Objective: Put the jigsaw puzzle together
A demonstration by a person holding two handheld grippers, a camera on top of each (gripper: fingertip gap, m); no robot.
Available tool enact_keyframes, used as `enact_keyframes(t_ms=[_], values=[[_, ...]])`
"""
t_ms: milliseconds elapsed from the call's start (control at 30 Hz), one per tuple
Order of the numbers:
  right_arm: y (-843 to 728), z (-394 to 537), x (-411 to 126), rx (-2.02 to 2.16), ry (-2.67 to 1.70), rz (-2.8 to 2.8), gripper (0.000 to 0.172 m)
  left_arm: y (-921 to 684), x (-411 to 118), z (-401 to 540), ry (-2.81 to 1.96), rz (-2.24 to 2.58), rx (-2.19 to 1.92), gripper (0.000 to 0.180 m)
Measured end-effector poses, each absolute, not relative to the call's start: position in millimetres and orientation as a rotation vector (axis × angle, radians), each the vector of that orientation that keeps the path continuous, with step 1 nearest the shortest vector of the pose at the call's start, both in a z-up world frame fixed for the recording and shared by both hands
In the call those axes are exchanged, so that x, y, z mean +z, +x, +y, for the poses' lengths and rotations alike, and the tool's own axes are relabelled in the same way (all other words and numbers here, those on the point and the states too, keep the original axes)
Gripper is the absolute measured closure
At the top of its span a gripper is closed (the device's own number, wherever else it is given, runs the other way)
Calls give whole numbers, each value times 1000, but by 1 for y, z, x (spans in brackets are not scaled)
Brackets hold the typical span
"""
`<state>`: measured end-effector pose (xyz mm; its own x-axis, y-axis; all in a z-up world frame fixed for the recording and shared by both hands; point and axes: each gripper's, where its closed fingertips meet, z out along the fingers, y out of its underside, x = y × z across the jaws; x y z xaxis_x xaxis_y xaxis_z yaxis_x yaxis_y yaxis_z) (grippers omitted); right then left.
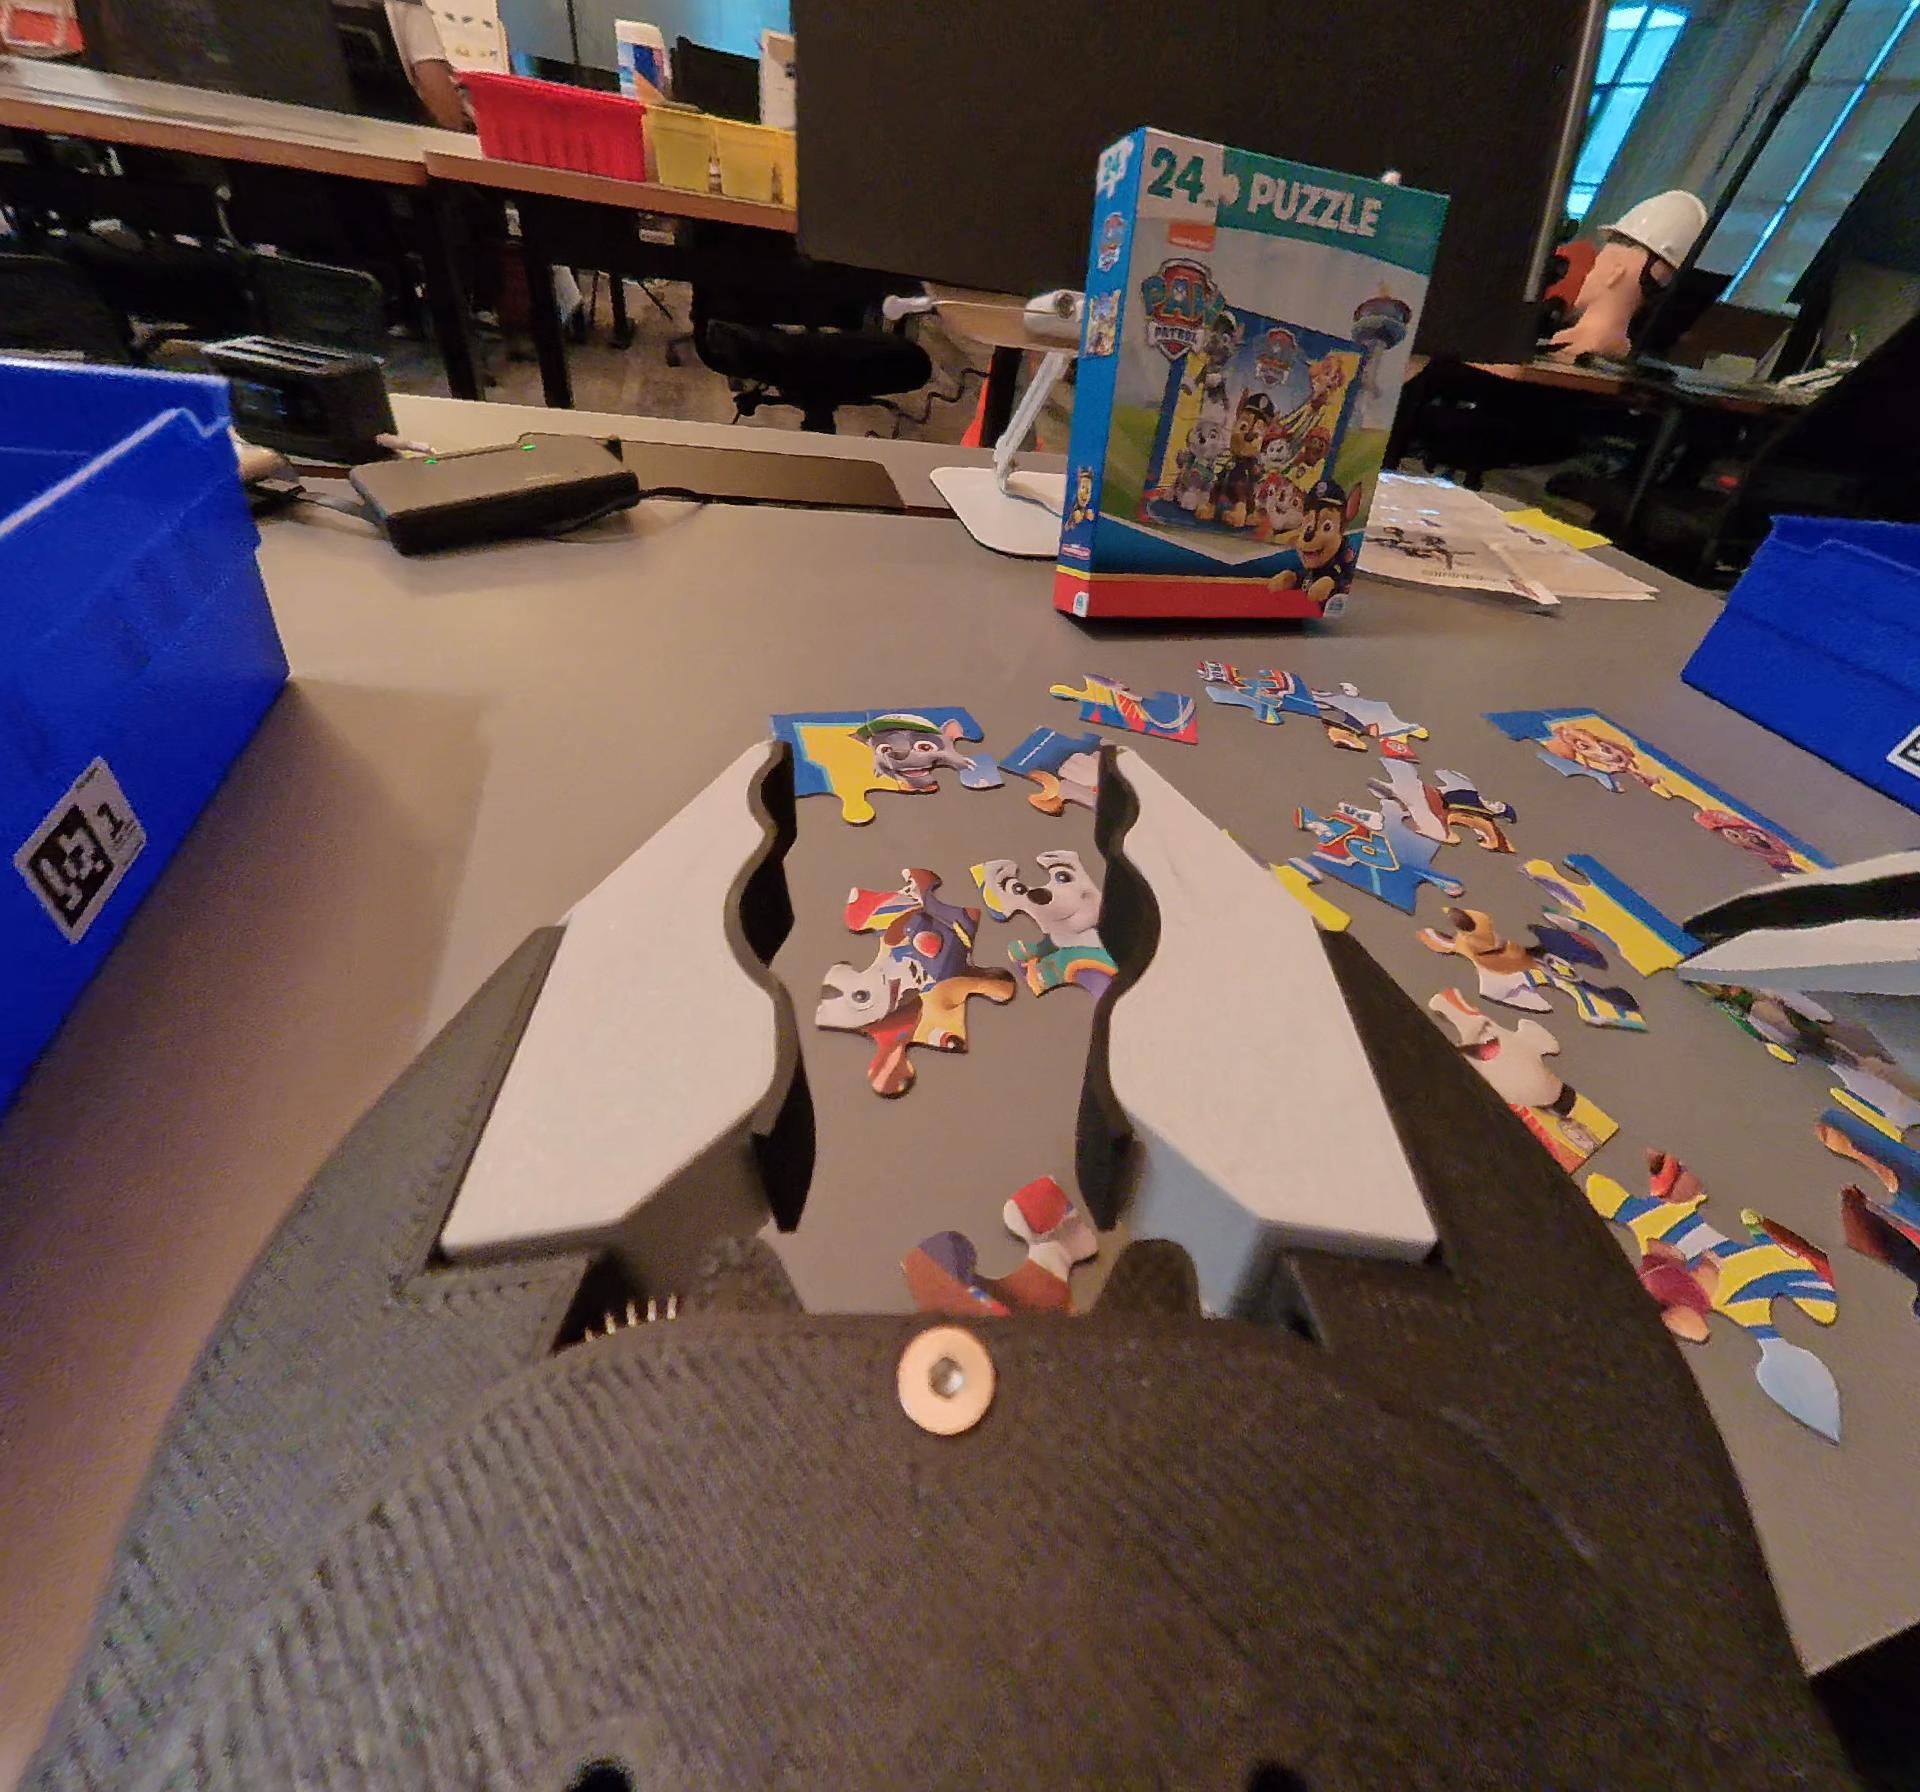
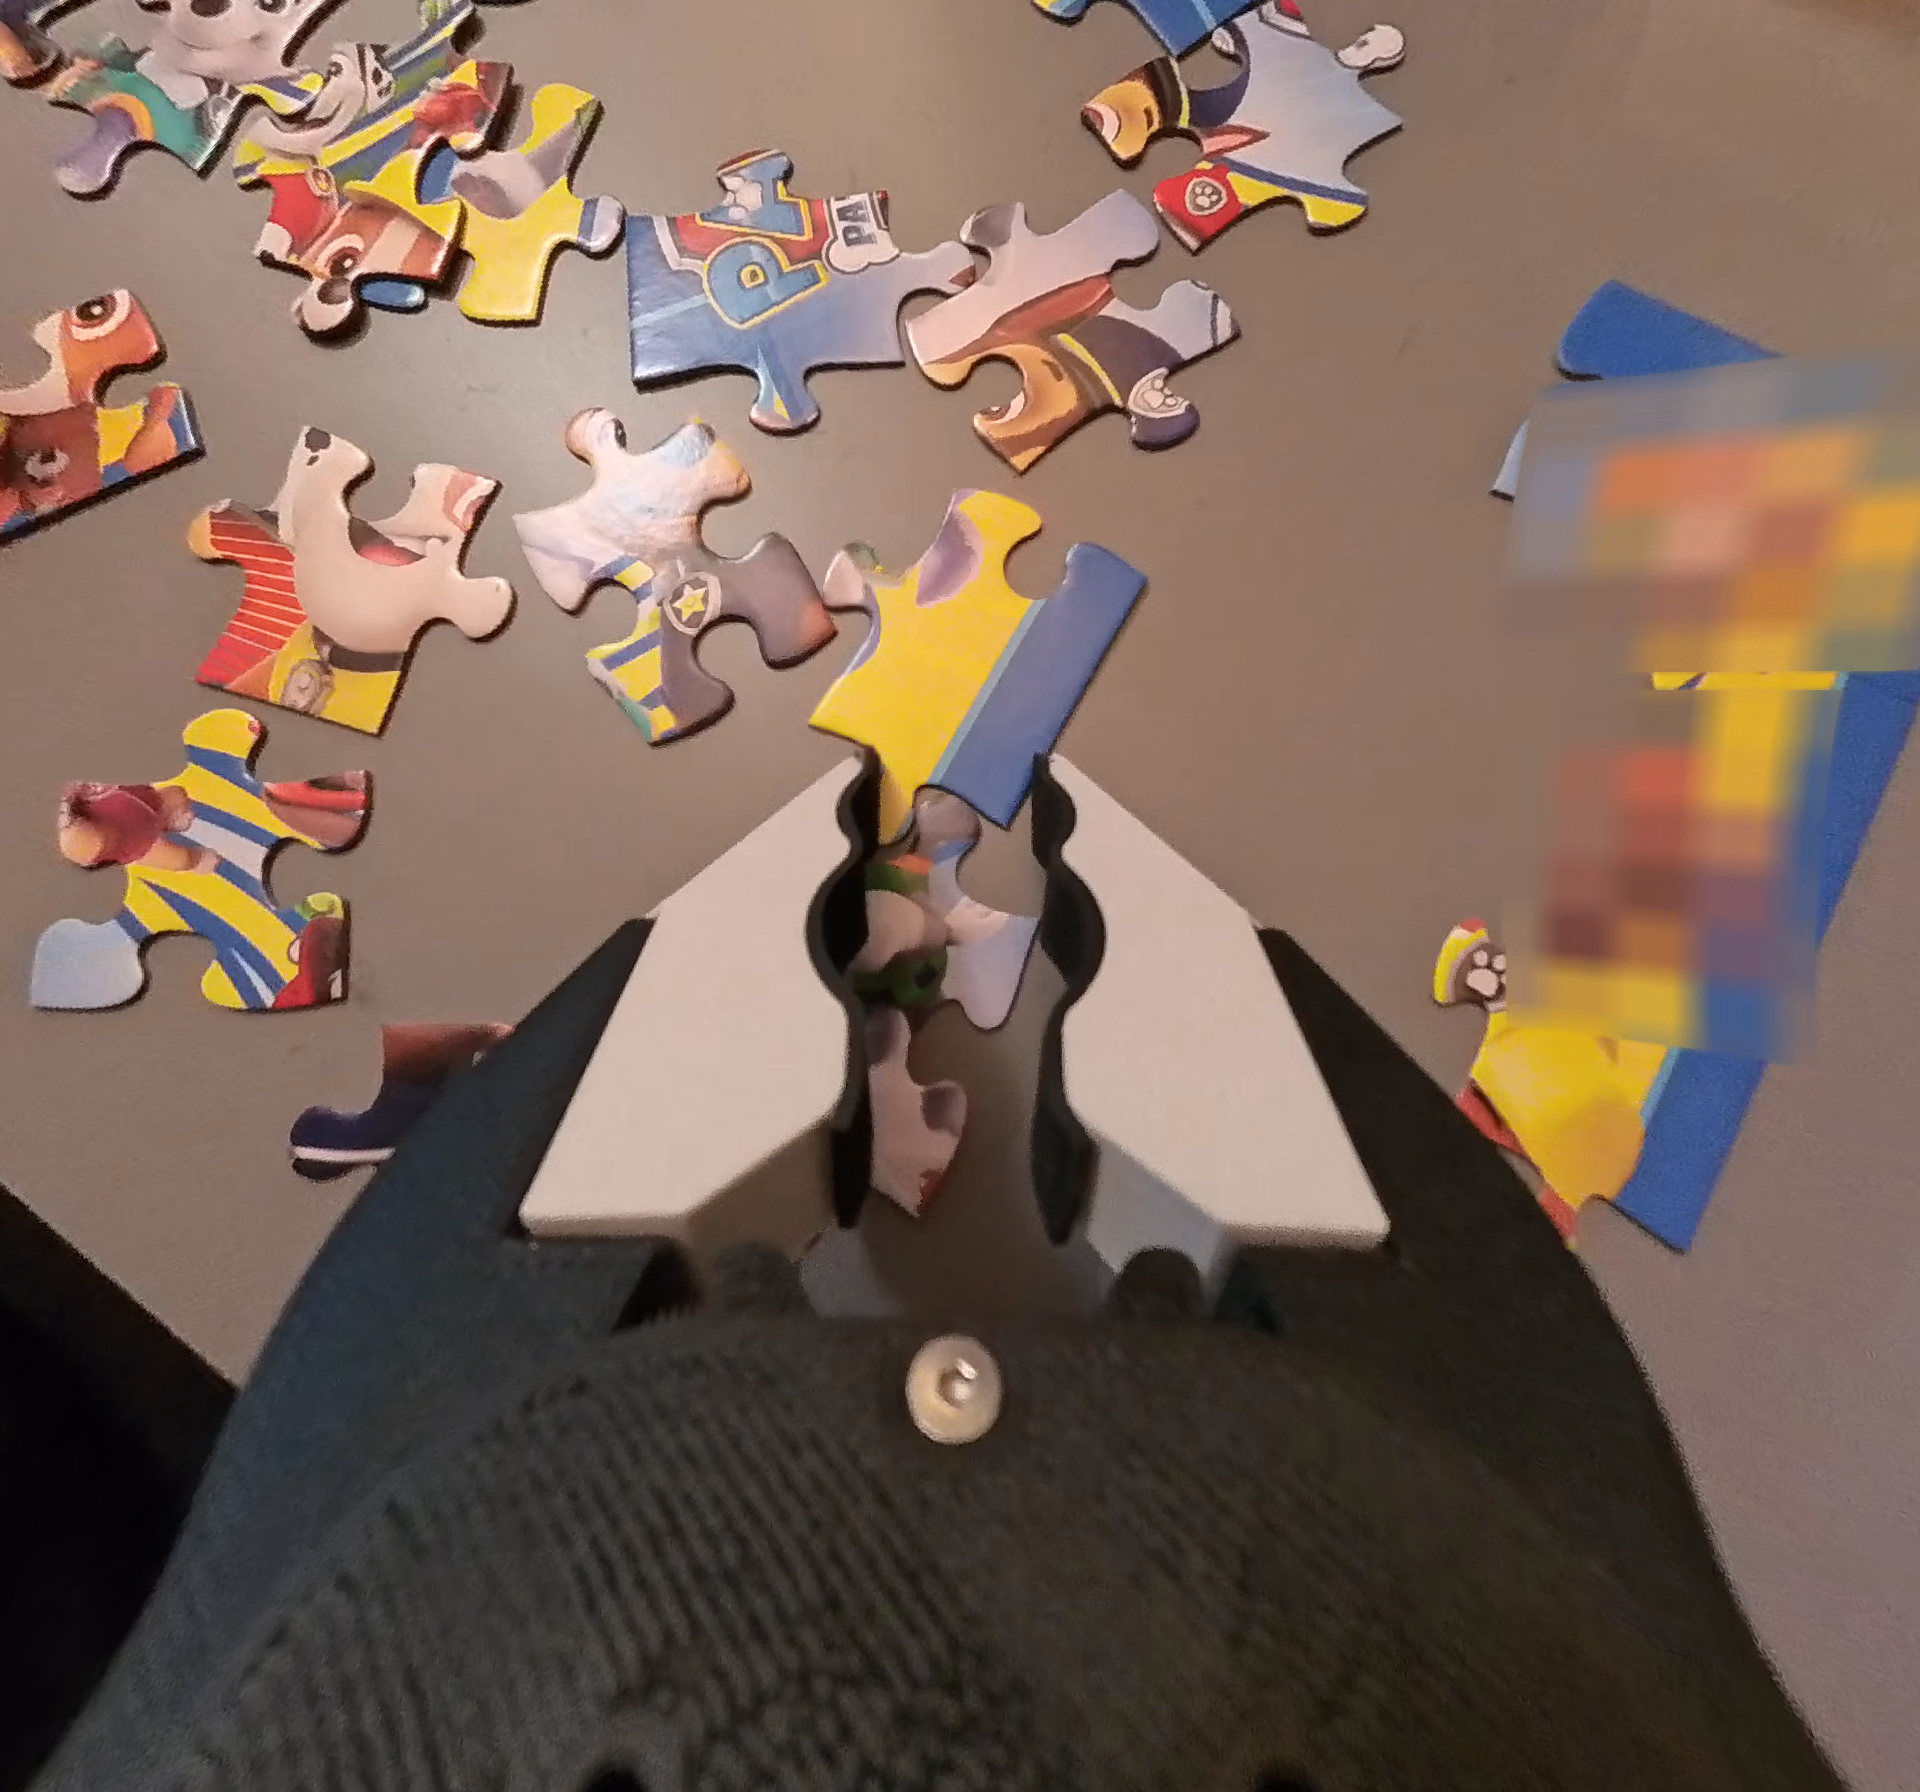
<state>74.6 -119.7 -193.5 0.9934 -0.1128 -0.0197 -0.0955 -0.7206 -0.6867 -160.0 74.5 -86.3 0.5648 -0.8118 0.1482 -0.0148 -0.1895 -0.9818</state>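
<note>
My left gripper (image 1: 945,766) is open and empty, low over the grey table (image 1: 623,662). Loose puzzle pieces lie flat on the table under the gap between its fingers: a white pup piece (image 1: 1049,921) and a multicoloured piece (image 1: 914,973). A grey pup corner piece (image 1: 883,750) lies just past the tips. My right gripper (image 2: 951,781) points down at the table, and both pads touch the near end of a yellow and blue edge piece (image 2: 966,641). A green and white piece (image 2: 925,921) lies under the gap. The right gripper also shows at the right edge of the left wrist view (image 1: 1808,921).
A puzzle box (image 1: 1247,371) stands upright at the back. Blue bins stand at the left (image 1: 114,662) and the right (image 1: 1818,651). A black device (image 1: 488,490) lies at the back left. Several loose pieces surround the right gripper, among them a blue logo piece (image 2: 758,288). Left tips to right tips: about 35 centimetres.
</note>
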Motion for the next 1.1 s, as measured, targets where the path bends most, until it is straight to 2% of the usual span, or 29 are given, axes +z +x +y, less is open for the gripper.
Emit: enact_keyframes(t_ms=[133, 233, 300, 467, 833, 1100], values=[[75, -122, -193, -2, -2377, 157, 145, -159, -109, 79, -1728, 793, -798, 119], [76, -124, -193, 11, -2376, 161, 145, -155, -156, 79, -1949, 1005, -645, 100], [76, -125, -193, 12, -2373, 161, 145, -153, -174, 83, -2007, 1075, -563, 97], [77, -127, -193, 16, -2361, 166, 145, -132, -193, 65, -2107, 1196, -670, 94], [83, -120, -193, 46, -2345, 129, 151, -114, -191, 15, -2099, 1420, -755, 101], [92, -122, -193, 25, -2362, 126, 151, -107, -169, 18, -2050, 1358, -799, 104]])
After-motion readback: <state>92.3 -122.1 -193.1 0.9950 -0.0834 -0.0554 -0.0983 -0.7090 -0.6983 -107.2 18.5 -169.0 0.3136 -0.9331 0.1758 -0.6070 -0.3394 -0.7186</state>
